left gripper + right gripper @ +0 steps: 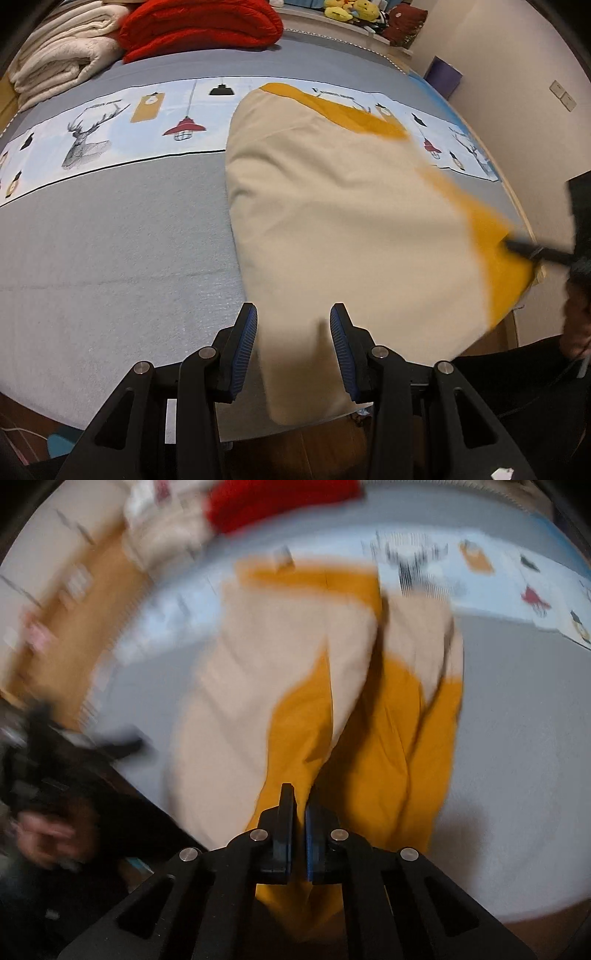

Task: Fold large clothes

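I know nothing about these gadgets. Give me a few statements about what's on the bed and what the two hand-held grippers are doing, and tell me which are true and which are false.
1. The garment on the bed is cream and mustard yellow. True.
2. The right hand-held gripper is wide open with nothing in it. False: its jaws are pinched together on the garment's yellow part.
3. A red blanket lies folded at the far end of the bed. True.
4. The left hand-held gripper is clamped tight on the cloth. False: its jaws stand apart, with cream cloth lying between them.
5. The garment is already folded into a neat small square. False: it is still spread long across the bed.
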